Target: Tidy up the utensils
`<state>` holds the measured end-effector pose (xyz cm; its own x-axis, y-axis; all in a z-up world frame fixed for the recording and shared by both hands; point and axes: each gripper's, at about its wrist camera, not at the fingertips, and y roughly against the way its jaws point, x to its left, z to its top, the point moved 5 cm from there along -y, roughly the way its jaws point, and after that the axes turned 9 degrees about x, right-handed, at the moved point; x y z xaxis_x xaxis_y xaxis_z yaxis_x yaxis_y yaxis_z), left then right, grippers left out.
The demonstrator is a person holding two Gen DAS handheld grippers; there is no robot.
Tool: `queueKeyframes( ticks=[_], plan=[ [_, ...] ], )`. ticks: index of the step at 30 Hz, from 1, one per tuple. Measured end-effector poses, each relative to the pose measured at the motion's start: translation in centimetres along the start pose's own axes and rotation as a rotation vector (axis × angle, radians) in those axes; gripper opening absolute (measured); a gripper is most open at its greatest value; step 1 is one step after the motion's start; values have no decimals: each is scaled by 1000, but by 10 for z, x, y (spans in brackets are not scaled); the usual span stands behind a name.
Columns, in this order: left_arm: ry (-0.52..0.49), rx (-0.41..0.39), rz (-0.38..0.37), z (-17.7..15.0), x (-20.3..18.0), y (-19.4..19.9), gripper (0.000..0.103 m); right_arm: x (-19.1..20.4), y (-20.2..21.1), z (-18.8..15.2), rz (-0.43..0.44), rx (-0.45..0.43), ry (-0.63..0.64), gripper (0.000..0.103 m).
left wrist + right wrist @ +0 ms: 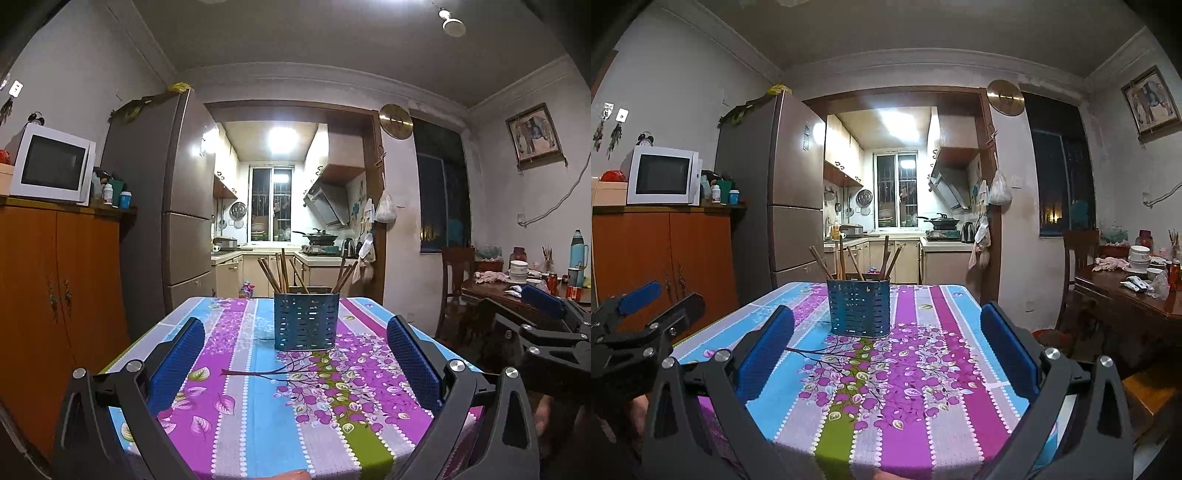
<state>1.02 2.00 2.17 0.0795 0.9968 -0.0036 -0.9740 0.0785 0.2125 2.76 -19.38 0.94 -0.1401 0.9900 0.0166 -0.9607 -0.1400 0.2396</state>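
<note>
A blue perforated utensil holder (306, 320) stands on the flowered tablecloth (258, 406), with several brown chopsticks (282, 271) sticking up from it. My left gripper (295, 332) hovers over the table's near edge, open and holding nothing, with the holder straight ahead between its blue pads (177, 363). In the right wrist view the same holder (858, 308) and chopsticks (846, 260) sit ahead and slightly left. My right gripper (886, 317) is open too, with nothing in it. A thin dark line (255, 372) lies on the cloth before the holder; chopstick or printed branch, I cannot tell.
An orange cabinet (55, 295) with a microwave (51, 166) stands left of the table, a fridge (173, 206) behind it. A wooden chair (1078, 254) and a second table (1137, 299) crowded with bowls and bottles are at the right. The kitchen doorway lies beyond.
</note>
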Motion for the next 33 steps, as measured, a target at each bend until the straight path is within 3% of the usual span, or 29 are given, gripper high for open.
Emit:
queueKeyframes(
  ticks=[33],
  plan=[
    [-19, -12, -7, 3, -6, 12, 98, 2, 13, -1, -4, 2, 13, 98]
  ],
)
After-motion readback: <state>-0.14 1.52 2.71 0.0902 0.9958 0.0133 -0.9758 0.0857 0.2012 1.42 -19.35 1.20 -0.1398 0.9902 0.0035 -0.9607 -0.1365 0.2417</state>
